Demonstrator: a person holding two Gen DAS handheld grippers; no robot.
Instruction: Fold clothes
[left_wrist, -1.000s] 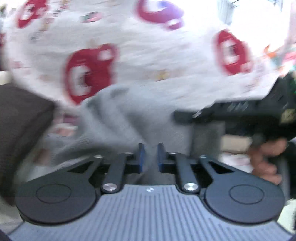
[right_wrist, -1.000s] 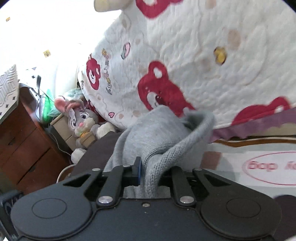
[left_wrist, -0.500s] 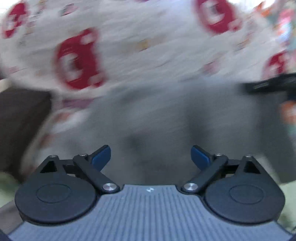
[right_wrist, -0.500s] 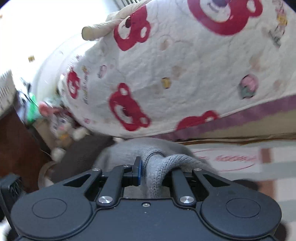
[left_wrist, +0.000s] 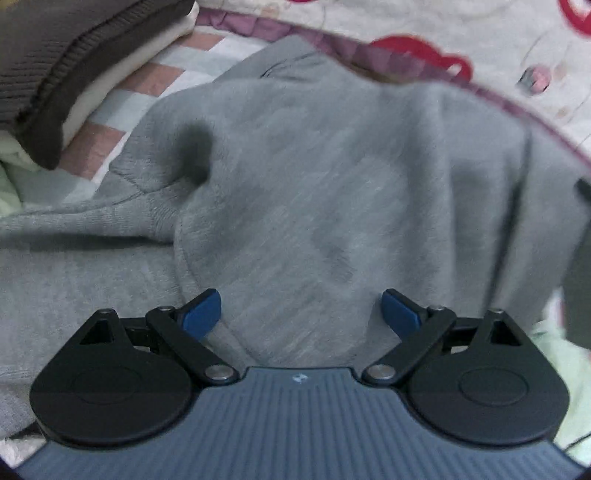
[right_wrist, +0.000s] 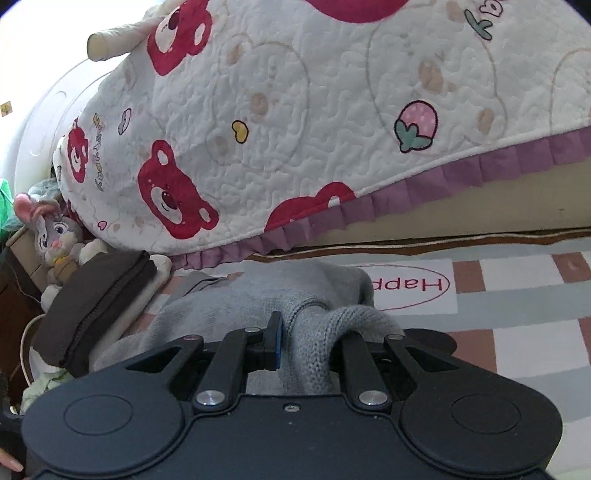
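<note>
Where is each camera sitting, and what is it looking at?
Left wrist: on the left gripper, looking down at the grey sweater; its blue fingers show, spread apart.
Right wrist: on the right gripper, looking across the bed at the bear quilt; its fingers pinch sweater knit.
Both see the sweater, quilt and folded brown garment.
</note>
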